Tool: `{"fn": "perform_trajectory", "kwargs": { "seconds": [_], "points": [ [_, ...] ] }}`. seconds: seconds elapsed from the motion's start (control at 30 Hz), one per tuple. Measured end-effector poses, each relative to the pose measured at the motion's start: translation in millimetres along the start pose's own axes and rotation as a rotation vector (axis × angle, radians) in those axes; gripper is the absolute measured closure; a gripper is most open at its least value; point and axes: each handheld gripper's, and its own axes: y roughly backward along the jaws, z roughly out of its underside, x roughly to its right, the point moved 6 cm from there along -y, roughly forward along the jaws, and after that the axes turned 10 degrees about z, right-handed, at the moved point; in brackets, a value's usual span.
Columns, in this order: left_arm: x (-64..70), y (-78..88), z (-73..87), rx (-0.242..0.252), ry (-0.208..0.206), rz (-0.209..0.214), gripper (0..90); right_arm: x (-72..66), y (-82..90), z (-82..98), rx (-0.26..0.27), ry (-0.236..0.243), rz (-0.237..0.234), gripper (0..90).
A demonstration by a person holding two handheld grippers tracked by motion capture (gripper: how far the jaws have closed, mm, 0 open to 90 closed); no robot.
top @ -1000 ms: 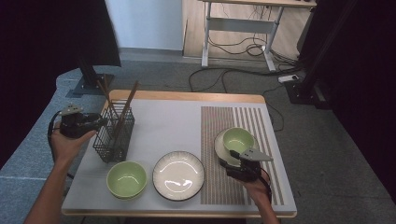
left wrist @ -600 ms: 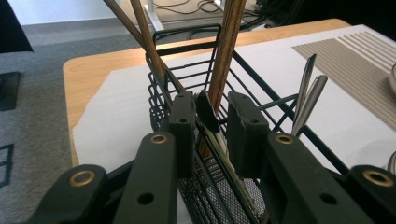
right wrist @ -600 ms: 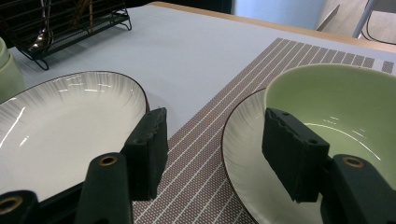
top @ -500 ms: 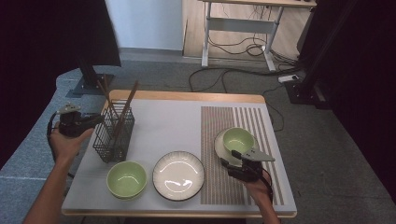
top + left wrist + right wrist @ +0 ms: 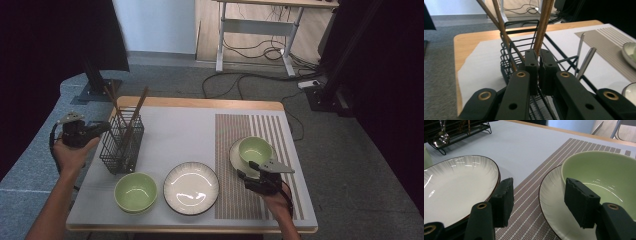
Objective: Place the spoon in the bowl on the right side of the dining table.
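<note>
My left gripper has just been closing, and its jaws now pinch a wooden chopstick that stands in the wire basket; my right gripper has its jaws wide apart, straddling the near rim of a plate without pressing on it. All of this sits on a wooden table covered by a pale sheet, with a striped mat laid over its right part. The basket stands near the left edge of the table, and I reach it from its outer side. In the middle of the near side lies a white plate with a dark rim, and just left of it a green bowl. On the mat, the plate I straddle carries a second green bowl. Two more wooden sticks lean in the basket left of the one I hold, and two metal handles stand up at its right side in my left gripper view.
</note>
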Motion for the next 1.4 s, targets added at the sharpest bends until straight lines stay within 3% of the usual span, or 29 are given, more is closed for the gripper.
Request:
{"fn": "perform_trajectory", "kwargs": {
  "seconds": [0.53,0.87,1.07,1.4],
  "points": [
    [1.7,7.6,-5.1,0.042,0.045,0.115,90.0,1.5,-0.5,1.1,-0.002,0.006,0.013,40.7],
    [0.8,14.7,-12.7,0.058,0.01,0.078,90.0,3.0,0.4,0.6,0.001,0.005,0.015,40.6],
    [-4.4,21.6,-17.7,0.078,0.018,0.043,90.0,2.3,-0.8,1.5,-0.004,0.009,0.012,40.6],
    [-4.2,33.5,-27.1,0.104,0.014,0.043,90.0,4.6,0.3,0.7,0.0,0.007,0.014,40.5]
  ]
}}
